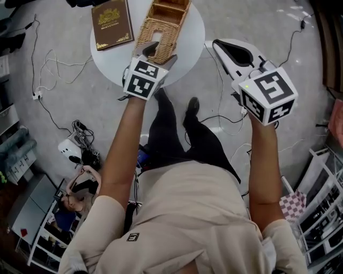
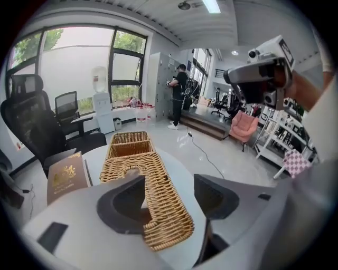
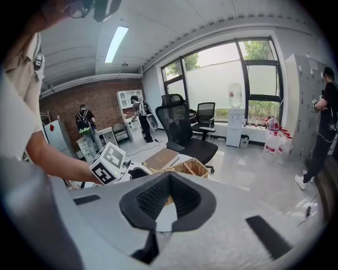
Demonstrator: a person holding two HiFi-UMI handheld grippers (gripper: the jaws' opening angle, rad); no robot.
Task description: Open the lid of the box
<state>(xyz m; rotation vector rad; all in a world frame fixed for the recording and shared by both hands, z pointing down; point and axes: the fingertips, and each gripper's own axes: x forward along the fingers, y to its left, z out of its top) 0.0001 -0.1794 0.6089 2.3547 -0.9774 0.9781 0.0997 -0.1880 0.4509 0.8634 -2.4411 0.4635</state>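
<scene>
A wicker box (image 1: pixel 170 8) stands on the round white table (image 1: pixel 185 56). Its wicker lid (image 1: pixel 158 32) lies flat on the side nearer me. In the left gripper view the box (image 2: pixel 127 145) shows empty compartments beyond the lid (image 2: pixel 158 174). My left gripper (image 1: pixel 159 53) is open at the lid's near end. The lid's end sits between its jaws (image 2: pixel 168 203), the right pad (image 2: pixel 214 198) apart from it. My right gripper (image 1: pixel 218 44) is shut and empty, held above the floor right of the table, pointing toward the box (image 3: pixel 190 167).
A brown book (image 1: pixel 112 22) lies on the table left of the box. Cables (image 1: pixel 51 59) trail over the grey floor. A black office chair (image 2: pixel 31 126) stands behind the table, a shelf rack (image 1: pixel 327 203) is at my right, and people stand far back.
</scene>
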